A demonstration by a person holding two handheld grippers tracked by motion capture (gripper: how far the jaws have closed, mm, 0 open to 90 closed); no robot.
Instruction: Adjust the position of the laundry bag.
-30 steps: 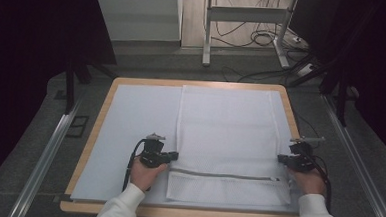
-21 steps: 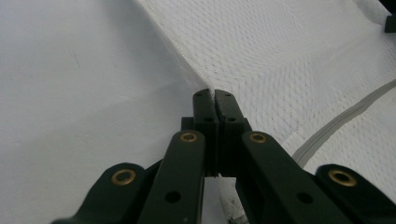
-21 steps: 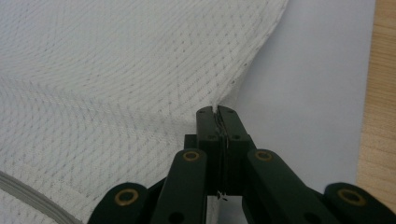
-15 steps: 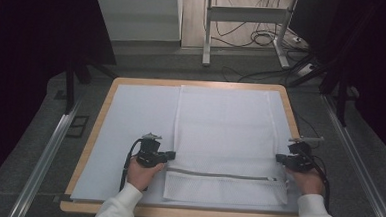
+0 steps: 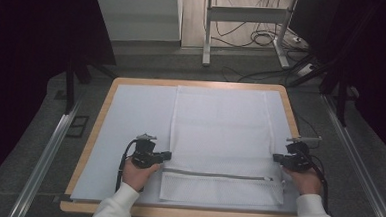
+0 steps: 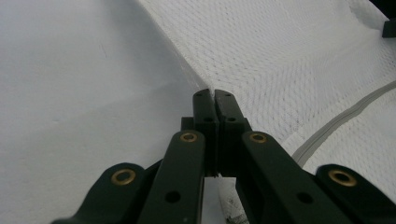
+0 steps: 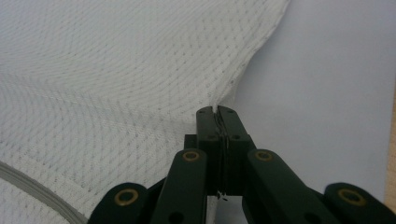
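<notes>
A large white mesh laundry bag with a grey zip (image 5: pixel 222 140) is spread flat on the pale sheet that covers the wooden-edged table (image 5: pixel 130 115), right of the table's middle. Its near end has been turned over, so that the zip (image 5: pixel 222 175) runs crosswise near the front edge. In the left gripper view the bag's side hem (image 6: pixel 187 74) is seen rising in a slight ridge toward the jaws. The left gripper (image 5: pixel 164 155) is clamped on the bag's left edge just above the zip; its jaws are pressed together with the hem between them (image 6: pixel 214 93). The right gripper (image 5: pixel 277 157) is likewise closed on the opposite edge, a thin layer of mesh being pinched between its jaws (image 7: pixel 215 111).

The step in hand is judged to be a fold of the bag, with both side edges gripped at the same level. For the next move, both edges would need to be lifted together and carried evenly, away from or toward the person, so that the mesh is kept taut and square; an uneven pull would likely skew the fold or let the thin fabric slip from one grip.
</notes>
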